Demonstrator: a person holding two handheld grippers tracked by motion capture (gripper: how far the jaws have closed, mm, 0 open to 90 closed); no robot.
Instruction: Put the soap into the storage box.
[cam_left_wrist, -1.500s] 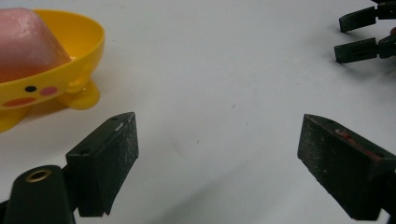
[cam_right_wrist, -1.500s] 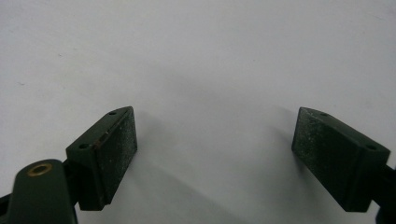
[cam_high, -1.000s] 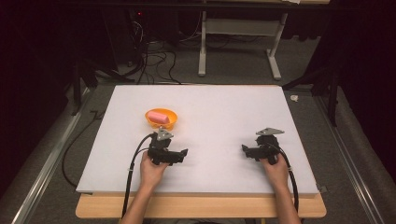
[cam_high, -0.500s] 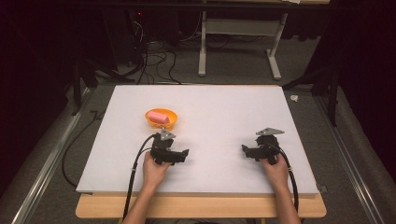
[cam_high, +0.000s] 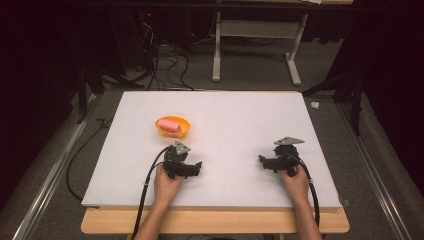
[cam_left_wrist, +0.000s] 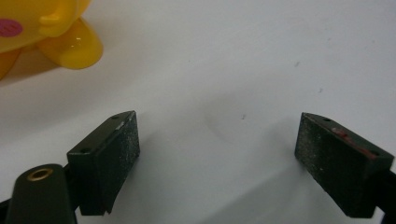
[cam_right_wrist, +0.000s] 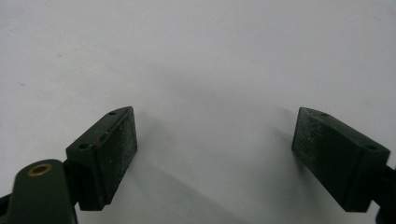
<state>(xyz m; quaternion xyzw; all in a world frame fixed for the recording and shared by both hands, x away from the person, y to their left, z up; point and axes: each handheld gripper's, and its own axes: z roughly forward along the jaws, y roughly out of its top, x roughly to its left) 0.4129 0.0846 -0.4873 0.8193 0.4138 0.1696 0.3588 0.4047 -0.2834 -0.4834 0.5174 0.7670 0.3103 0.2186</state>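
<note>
Bowl (cam_high: 172, 128), orange, holds pink block (cam_high: 171, 126); sits left of centre on white board (cam_high: 240, 115), just beyond left gripper (cam_high: 182, 167). Left gripper view: yellow-orange bowl edge (cam_left_wrist: 56, 37) at top left, off jaw line. Both grippers low over board near near edge, jaws spread wide, empty; right gripper (cam_high: 278, 162) well apart at right. Likely step: reach for bowl or block. Advice: swing left gripper toward bowl, centre jaws before closing. Block's long axis runs roughly left-right, slightly tilted; bowl round, no clear heading.
</note>
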